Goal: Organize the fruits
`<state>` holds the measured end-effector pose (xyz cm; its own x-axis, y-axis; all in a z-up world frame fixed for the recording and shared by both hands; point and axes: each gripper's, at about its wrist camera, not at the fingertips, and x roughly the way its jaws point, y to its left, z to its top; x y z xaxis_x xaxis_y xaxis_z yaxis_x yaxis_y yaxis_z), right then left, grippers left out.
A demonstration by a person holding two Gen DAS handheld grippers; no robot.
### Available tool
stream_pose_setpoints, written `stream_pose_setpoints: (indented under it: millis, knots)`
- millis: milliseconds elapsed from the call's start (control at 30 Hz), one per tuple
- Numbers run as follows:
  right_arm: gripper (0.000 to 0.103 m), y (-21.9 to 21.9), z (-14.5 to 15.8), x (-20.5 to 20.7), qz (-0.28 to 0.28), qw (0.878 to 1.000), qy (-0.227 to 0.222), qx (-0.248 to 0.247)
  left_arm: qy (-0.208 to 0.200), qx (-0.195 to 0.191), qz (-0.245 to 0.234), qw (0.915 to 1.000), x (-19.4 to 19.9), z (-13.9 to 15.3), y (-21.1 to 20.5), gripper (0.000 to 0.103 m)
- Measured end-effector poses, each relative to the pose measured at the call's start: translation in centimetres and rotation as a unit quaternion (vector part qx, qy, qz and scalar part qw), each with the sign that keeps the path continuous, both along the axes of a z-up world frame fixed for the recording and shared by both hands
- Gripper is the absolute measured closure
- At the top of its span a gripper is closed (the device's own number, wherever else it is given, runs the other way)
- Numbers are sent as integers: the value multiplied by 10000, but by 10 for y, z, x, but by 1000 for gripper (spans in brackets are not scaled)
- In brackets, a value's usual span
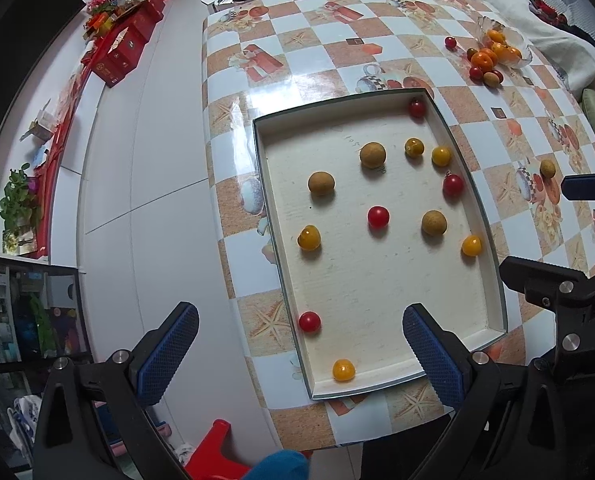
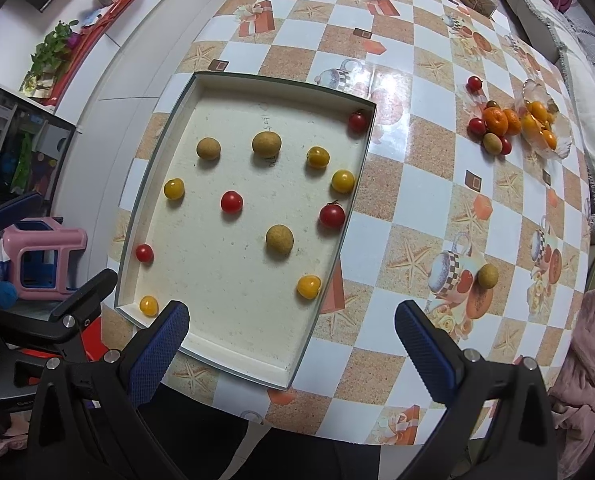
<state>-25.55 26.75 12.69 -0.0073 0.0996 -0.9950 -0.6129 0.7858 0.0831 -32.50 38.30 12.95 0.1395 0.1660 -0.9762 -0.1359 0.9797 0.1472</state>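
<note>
Left gripper (image 1: 301, 344): open, empty, above the tray's near end
Right gripper (image 2: 293, 334): open, empty
Tray (image 2: 157, 152): holds scattered fruits
Stray longan (image 2: 487, 275): on surface ahead-right of right gripper, the nearer one

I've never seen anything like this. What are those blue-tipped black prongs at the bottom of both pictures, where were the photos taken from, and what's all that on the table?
No robot here: a person holds a hand-held gripper in each hand, each with two blue-padded fingers and a wide-angle camera looking along them. One picture comes from the left hand-held gripper, the other from the right hand-held gripper. Both are open and hold nothing.

On the checkered table lies a shallow white tray with scattered small fruits: red cherry tomatoes, yellow ones and brownish round fruits. One brown fruit lies alone on the table outside the tray. Farther off, a glass bowl holds orange fruits, with more fruit piled beside it.
</note>
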Motion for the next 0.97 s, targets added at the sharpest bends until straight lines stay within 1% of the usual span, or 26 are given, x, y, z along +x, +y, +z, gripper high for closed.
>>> stream_pose_setpoints:
  millis: [233,533,767,833,967]
  knots:
    - [0,2,-1,3,24,10000,-58,-43,38,-20,-110,9999,2,-1,-4,0]
    - [0,5,-2,2,94,9999,-61,-68,119,-129,-58,9998,1,-6,-3,0]
    - [0,6,-2,1,109,9998,-145,-99,134,-235,-54,9996,-2,-8,-3,0]
    - [0,6,-2,1,108,9998,-143,-96,44,-314,-40,9995,-3,-6,-3,0]
    - [0,6,-2,1,106,9998,-141,-98,-62,-306,-56,9995,-3,-2,-3,0]
